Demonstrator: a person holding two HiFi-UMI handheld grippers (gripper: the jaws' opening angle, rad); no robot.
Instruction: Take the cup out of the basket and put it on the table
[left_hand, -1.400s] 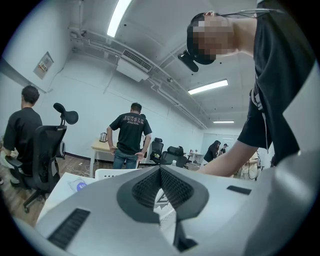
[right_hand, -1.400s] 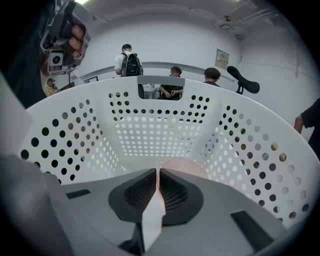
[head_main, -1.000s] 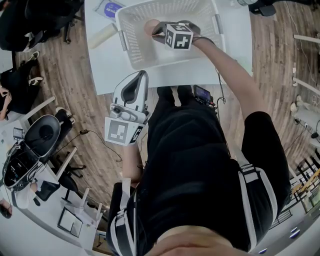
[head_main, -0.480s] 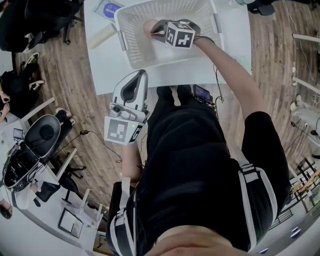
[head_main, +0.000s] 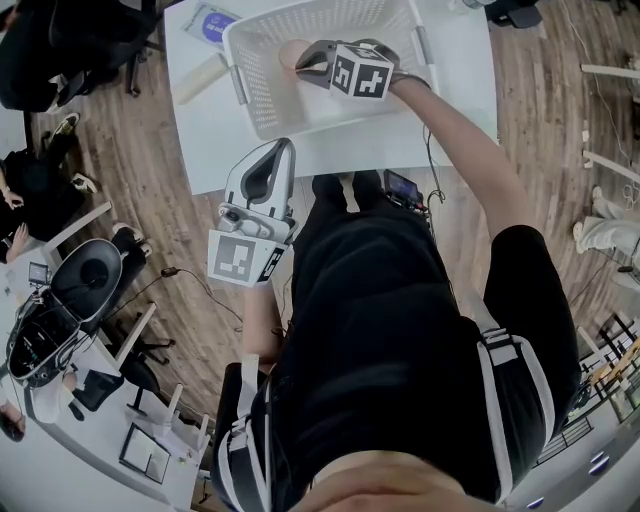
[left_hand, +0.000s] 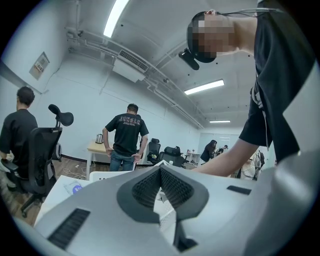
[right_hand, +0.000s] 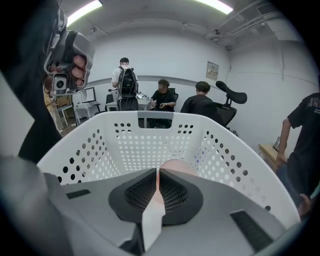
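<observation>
Pinching the rim of the pink cup (right_hand: 176, 166), the right gripper (right_hand: 157, 174) is clamping its fingers on it inside the white basket (right_hand: 150, 145) on the counter (head_main: 210, 130); the left gripper (left_hand: 160, 169) is holding its fingers together, empty, well apart from the cup.

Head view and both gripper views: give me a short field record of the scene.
cup: pinkish, inside the basket, not on the table yet
basket: white, perforated walls, standing on the table
table: white, bare strip on the person's side of the basket
right gripper: fingers shut on the cup, reaching into the basket
left gripper: fingers together, nothing between them, held by the table's near edge
</observation>
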